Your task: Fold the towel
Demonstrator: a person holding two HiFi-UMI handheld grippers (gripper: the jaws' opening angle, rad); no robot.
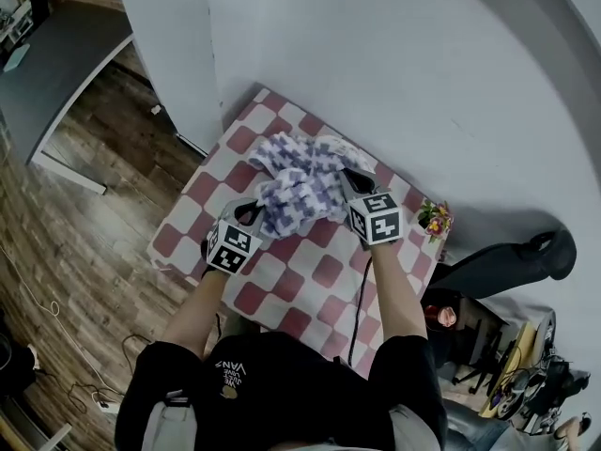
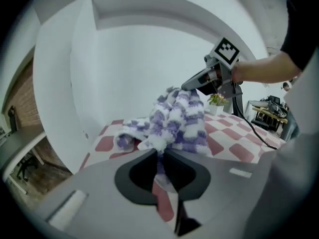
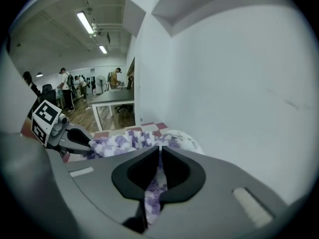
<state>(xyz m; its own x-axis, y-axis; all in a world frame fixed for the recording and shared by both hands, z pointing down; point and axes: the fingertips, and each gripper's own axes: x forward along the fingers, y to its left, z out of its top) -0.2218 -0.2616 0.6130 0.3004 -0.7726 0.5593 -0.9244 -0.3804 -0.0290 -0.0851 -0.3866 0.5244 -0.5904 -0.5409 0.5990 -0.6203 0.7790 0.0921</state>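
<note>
Jaws, left: the left gripper (image 2: 162,153) is pinching a fluffy edge of the towel (image 2: 177,121), its jaws drawn together with only a strip of fabric between them.
Jaws, right: the right gripper (image 3: 159,151) is likewise clamping a purple-and-white fold, which is trailing down through the narrow slit between its jaws.
Towel: it is sitting bunched on the bench (image 1: 310,280), a checked red-and-white surface, close to the white wall. The part between the two grips is lifting slightly off the cloth.
Layout: in the head view, the left gripper (image 1: 255,216) and right gripper (image 1: 349,181) are flanking the near side of the towel (image 1: 300,181).
Key relation: the bulk of the fabric is lying beyond both pairs of jaws, toward the wall, while the held edge is running across from one gripper to the other. Neither hand is sitting nearer.
Judgement: the heap is probably needing to be spread along that held edge before any fold can lie neatly.
</note>
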